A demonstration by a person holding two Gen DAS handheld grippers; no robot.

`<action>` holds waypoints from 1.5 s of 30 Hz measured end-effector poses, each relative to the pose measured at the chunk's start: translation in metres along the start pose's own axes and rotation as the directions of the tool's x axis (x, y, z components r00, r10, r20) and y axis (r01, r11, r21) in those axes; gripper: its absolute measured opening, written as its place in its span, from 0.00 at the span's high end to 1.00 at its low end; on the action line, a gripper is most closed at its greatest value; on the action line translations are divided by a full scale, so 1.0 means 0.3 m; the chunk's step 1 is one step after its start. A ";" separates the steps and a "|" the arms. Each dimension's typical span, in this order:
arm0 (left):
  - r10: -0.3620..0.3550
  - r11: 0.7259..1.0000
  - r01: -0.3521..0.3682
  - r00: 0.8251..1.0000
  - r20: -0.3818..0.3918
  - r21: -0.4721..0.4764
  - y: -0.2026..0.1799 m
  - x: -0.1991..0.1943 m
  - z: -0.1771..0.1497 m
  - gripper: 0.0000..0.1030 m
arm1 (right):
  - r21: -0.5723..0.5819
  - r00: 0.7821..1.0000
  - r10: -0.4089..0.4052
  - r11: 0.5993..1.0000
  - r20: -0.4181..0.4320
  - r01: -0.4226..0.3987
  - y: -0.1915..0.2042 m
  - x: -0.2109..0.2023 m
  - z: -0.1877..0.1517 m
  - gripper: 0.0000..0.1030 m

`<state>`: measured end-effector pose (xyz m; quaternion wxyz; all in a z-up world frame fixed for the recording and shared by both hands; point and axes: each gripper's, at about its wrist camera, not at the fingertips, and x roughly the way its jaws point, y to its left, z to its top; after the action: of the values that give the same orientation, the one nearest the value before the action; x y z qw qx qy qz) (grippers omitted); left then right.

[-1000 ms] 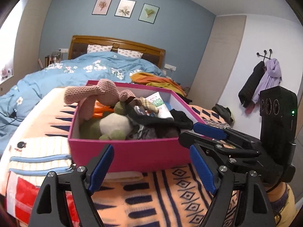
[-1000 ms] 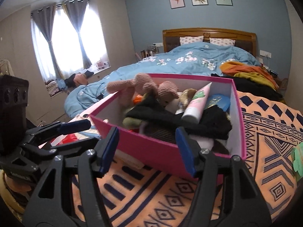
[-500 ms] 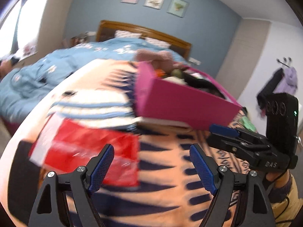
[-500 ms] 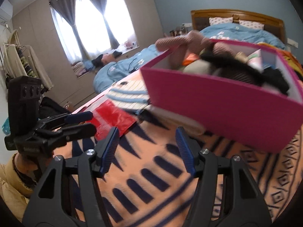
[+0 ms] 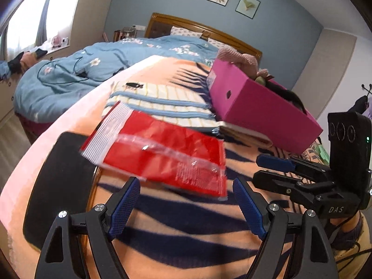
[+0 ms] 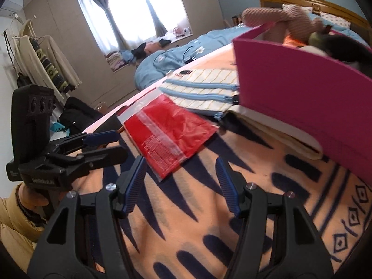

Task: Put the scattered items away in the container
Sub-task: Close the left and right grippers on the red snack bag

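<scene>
A red plastic zip bag (image 5: 162, 155) lies flat on the patterned orange blanket (image 5: 186, 239), just ahead of my open, empty left gripper (image 5: 186, 209); it also shows in the right wrist view (image 6: 172, 134). My right gripper (image 6: 181, 183) is open and empty, close to the bag's near corner. The pink box (image 5: 258, 107) stands to the right, filled with soft toys and clothes; it fills the upper right of the right wrist view (image 6: 302, 97). A striped cream and blue zip pouch (image 5: 162, 102) lies beside the box, partly under the bag.
A black flat pad (image 5: 60, 186) lies at the blanket's left edge. A cream book or cloth (image 6: 279, 130) sticks out from under the box. A bed with a blue duvet (image 5: 93, 69) stands behind. Clothes hang on a rack (image 6: 41, 58) at the left.
Both grippers have swung left, away from the pink box, and closed in on the red bag. The box has shifted to the right in both views. Both grippers stay open.
</scene>
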<state>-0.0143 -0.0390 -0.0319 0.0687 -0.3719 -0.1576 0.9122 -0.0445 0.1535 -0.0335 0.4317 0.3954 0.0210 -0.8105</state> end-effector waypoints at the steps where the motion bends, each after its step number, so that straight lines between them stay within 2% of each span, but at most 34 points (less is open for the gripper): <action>1: -0.002 1.000 0.002 1.000 -0.004 -0.007 0.007 0.002 -0.003 0.19 | 0.001 1.000 0.006 1.000 -0.009 -0.006 0.002 0.016 0.004 0.38; 9: -0.010 0.999 0.009 1.000 -0.022 -0.050 0.040 0.033 -0.008 0.19 | 0.067 0.999 -0.003 0.998 -0.049 0.007 -0.048 0.111 0.042 0.38; 19: -0.027 0.997 0.025 0.999 -0.029 -0.077 0.063 0.059 0.010 0.19 | 0.080 0.997 0.042 0.996 -0.058 -0.037 -0.037 0.168 0.087 0.40; 20: -0.030 0.997 0.027 0.999 -0.029 -0.079 0.065 0.061 0.012 0.19 | 0.086 0.998 0.041 0.996 -0.055 -0.036 -0.039 0.170 0.088 0.44; 21: -0.032 0.996 0.029 0.999 -0.029 -0.080 0.067 0.062 0.014 0.19 | 0.091 0.998 0.042 0.995 -0.056 -0.037 -0.042 0.172 0.087 0.61; 22: -0.035 0.996 0.032 0.999 -0.029 -0.083 0.069 0.063 0.016 0.19 | 0.101 0.997 0.048 0.994 -0.065 -0.041 -0.049 0.177 0.083 0.83; 23: -0.037 0.996 0.035 0.999 -0.028 -0.085 0.071 0.064 0.017 0.19 | 0.111 0.996 0.052 0.993 -0.075 -0.044 -0.056 0.183 0.079 0.91; 30: -0.061 0.992 0.059 0.998 -0.015 -0.112 0.087 0.067 0.032 0.19 | 0.112 0.995 0.082 0.991 -0.059 -0.075 -0.051 0.141 0.061 0.96; 34: -0.075 0.989 0.073 0.997 -0.015 -0.129 0.092 0.081 0.052 0.24 | 0.092 0.992 0.103 0.991 -0.070 -0.097 -0.036 0.113 0.040 0.96; 38: -0.101 0.980 0.093 0.994 -0.037 -0.177 0.107 0.111 0.078 0.40 | 0.067 0.996 0.057 0.996 -0.063 -0.052 -0.038 0.083 0.042 0.95; 39: -0.107 0.977 0.097 0.993 -0.044 -0.188 0.111 0.121 0.081 0.42 | 0.065 0.997 0.046 0.997 -0.055 -0.042 -0.042 0.076 0.048 0.88; 40: -0.107 0.977 0.096 0.993 -0.046 -0.189 0.111 0.126 0.085 0.43 | 0.063 0.998 0.035 0.997 -0.048 -0.032 -0.046 0.069 0.054 0.75; 42: -0.102 0.978 0.092 0.994 -0.046 -0.186 0.109 0.131 0.092 0.43 | 0.048 0.999 0.011 0.999 -0.030 -0.010 -0.048 0.062 0.074 0.60; 43: -0.099 0.979 0.089 0.994 -0.050 -0.184 0.107 0.134 0.094 0.43 | 0.037 1.000 0.001 0.999 -0.026 0.000 -0.048 0.065 0.086 0.55; 45: -0.093 0.980 0.082 0.994 -0.055 -0.181 0.104 0.138 0.099 0.42 | 0.016 1.000 -0.018 1.000 -0.025 0.018 -0.049 0.077 0.108 0.54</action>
<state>-0.0650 -0.0652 -0.0496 0.0799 -0.3979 -0.2527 0.8783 -0.0825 0.1347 -0.0311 0.4208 0.4087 0.0233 -0.8095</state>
